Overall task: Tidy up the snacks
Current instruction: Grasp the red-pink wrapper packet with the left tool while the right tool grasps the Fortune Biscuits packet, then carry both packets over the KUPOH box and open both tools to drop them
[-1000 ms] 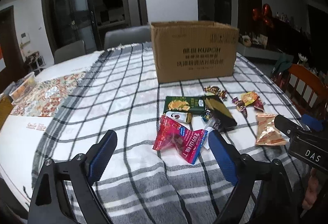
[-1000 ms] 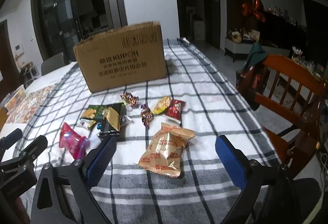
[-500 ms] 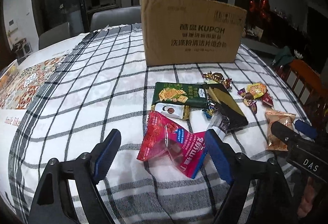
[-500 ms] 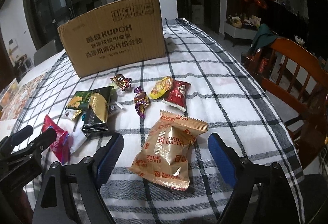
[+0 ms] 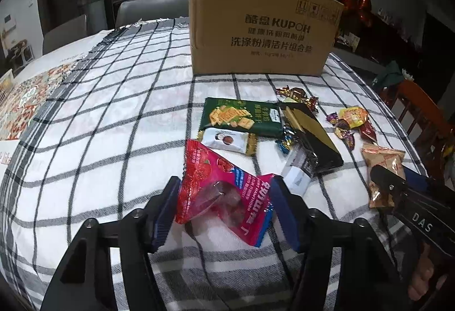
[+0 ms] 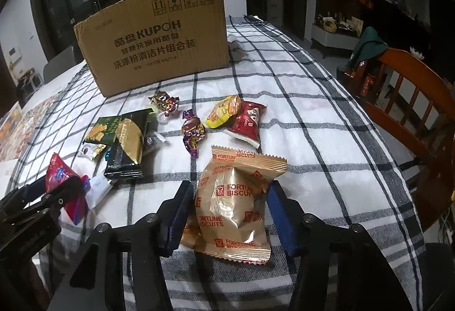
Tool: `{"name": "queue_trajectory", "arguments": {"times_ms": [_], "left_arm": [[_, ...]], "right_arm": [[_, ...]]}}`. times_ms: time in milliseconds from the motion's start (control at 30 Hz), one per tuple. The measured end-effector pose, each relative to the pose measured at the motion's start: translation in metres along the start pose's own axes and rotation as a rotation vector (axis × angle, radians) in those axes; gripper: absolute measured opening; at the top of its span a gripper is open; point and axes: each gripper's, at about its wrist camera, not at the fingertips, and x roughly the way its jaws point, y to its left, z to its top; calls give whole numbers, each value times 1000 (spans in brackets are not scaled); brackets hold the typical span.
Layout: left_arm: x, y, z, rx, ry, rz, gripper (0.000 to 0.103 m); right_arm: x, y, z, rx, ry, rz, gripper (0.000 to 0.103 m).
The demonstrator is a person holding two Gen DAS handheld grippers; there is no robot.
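Left wrist view: the left gripper (image 5: 223, 204) straddles the red hawthorn packet (image 5: 224, 191) at lower centre of the frame, its jaws closing with the packet between them, the pads at or almost on its crinkled edges. In the right wrist view the right gripper (image 6: 227, 210) does likewise around the gold fortune biscuit bag (image 6: 234, 205), lower centre, jaws closing and near the film on both sides. Both lie on the checked cloth of the worktop (image 6: 312, 140), with the cardboard box (image 6: 159, 37) at upper centre. I judge both packs light, air-puffed and slippery; the biscuits inside are likely brittle. Taking hold across the middle, gently, should avoid crushing or slipping.
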Motion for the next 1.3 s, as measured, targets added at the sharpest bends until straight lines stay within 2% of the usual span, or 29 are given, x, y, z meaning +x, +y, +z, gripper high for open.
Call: {"name": "queue_trajectory", "arguments": {"times_ms": [267,300,333,367,600,833,1000,1300], "left_arm": [[-21,-6,-2,-2,-25,-7,51],[-25,-7,-3,-3,-30,-5,44],[-29,-8,-3,-2,-30,-4,30],[-32,-8,-3,-8,-27,-9,29],[-59,-15,-6,-4,-70,-50,28],[-94,-22,3,14,-141,-42,28],[-113,-26,17,24,-184,-46,28],[-133,-30,57,57,-255,-63,28]], "right_arm": [[-19,-2,0,-10,-43,16,49],[-24,-2,1,-9,-55,22,49],[-29,-2,2,-10,-67,28,49],[-34,-2,3,-14,-80,34,49],[-65,3,7,-36,-159,83,49],[-91,8,12,-79,-229,126,49],[-99,10,25,-74,-218,195,49],[-107,17,64,-119,-268,265,48]]}}
